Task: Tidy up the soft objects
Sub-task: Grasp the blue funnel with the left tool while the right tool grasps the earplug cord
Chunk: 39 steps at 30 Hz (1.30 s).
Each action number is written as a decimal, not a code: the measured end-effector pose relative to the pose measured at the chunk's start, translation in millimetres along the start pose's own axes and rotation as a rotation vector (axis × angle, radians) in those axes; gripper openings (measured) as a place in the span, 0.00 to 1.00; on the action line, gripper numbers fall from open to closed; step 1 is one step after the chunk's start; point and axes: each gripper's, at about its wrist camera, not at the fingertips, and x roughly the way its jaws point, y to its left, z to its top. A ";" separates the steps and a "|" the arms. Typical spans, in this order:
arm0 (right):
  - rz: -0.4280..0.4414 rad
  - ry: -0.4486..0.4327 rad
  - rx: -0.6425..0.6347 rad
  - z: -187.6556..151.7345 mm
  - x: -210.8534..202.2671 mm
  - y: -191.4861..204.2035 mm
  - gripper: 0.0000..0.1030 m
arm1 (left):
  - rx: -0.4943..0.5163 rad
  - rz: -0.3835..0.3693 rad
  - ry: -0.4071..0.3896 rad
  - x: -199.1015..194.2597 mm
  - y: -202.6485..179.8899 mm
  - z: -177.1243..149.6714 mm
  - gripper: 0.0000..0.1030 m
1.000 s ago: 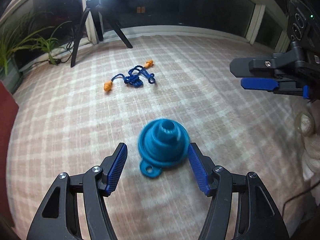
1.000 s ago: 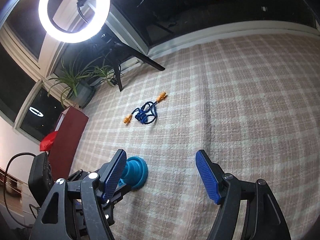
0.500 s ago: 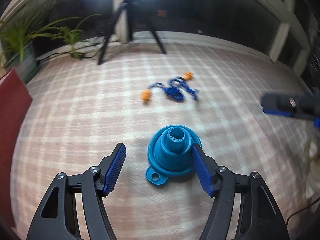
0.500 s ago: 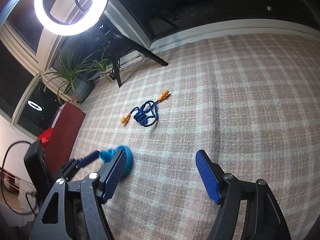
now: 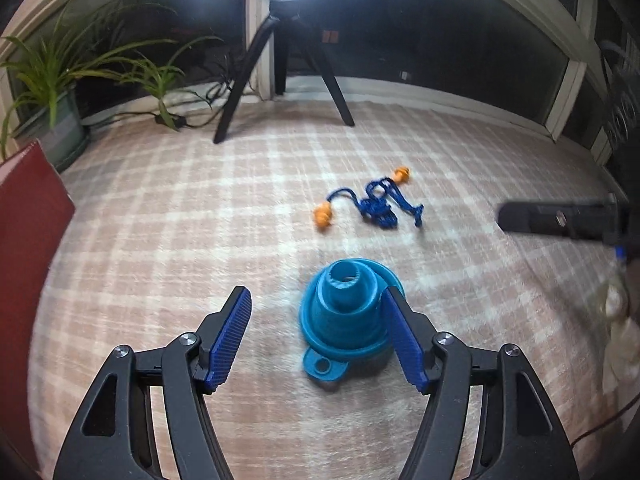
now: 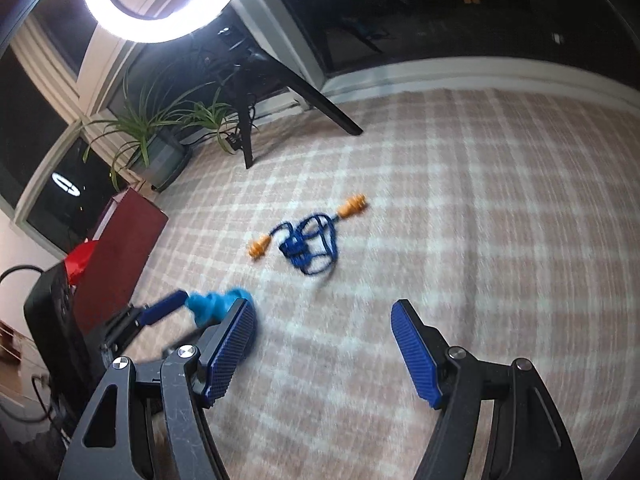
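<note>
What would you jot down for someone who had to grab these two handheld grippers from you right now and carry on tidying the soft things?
Left gripper: open, low over the plaid blanket, with the teal silicone funnel between its fingers, against the right one. Not gripped yet.
Right gripper: open, holds nothing, pointed at the corded earplugs.
Things: the funnel sits wide end down, tab toward the camera. The earplugs, orange tips on a tangled blue cord, lie loose farther out on the blanket.
Done: nothing visibly put away.
Left: probably close on the funnel, then collect the earplugs. No container is in view, so I cannot tell where they go.
</note>
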 end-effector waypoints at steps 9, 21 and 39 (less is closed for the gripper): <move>-0.089 0.012 -0.203 28.0 41.6 29.3 0.66 | -0.015 -0.003 0.011 10.3 -5.9 -6.2 0.66; -0.102 0.092 -0.316 36.0 91.4 46.0 0.54 | -0.043 -0.023 0.009 13.1 -2.6 -5.4 0.66; -0.188 0.078 -0.423 34.6 92.6 44.3 0.20 | -0.026 -0.045 0.003 13.8 -5.2 -5.8 0.49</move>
